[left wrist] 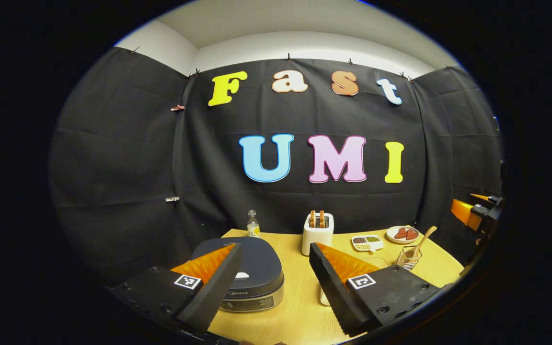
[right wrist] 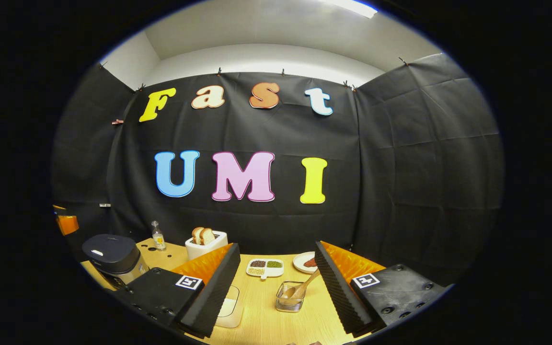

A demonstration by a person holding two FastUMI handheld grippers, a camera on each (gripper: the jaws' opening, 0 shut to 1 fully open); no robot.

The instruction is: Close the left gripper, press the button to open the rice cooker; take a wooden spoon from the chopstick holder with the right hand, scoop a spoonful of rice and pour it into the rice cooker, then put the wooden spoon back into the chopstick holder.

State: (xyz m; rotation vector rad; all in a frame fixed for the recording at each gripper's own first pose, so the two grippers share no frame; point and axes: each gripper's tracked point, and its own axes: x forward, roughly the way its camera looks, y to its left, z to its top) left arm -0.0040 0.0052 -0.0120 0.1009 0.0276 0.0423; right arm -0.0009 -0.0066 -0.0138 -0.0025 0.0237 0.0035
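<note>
The rice cooker [left wrist: 252, 273] stands on the table's left with its dark lid down and a white button [left wrist: 241, 275] at the lid's front. My left gripper [left wrist: 275, 253] hovers open just above and in front of it, empty. To the right, a wire chopstick holder [left wrist: 408, 258] holds a wooden spoon [left wrist: 422, 239] leaning right. In the right gripper view, my right gripper [right wrist: 277, 251] is open and empty above the chopstick holder [right wrist: 290, 297] and its spoon [right wrist: 302, 286]. The rice cooker [right wrist: 113, 258] stands far left. A white container [right wrist: 230, 302] is half hidden behind a finger.
On the wooden table [left wrist: 295, 306] stand a white toaster [left wrist: 317, 232] with bread slices, a small bottle [left wrist: 253, 224], a divided dish [left wrist: 367, 242] of grains and a plate [left wrist: 402, 233] with reddish pieces. The other gripper [left wrist: 477, 211] shows at the far right.
</note>
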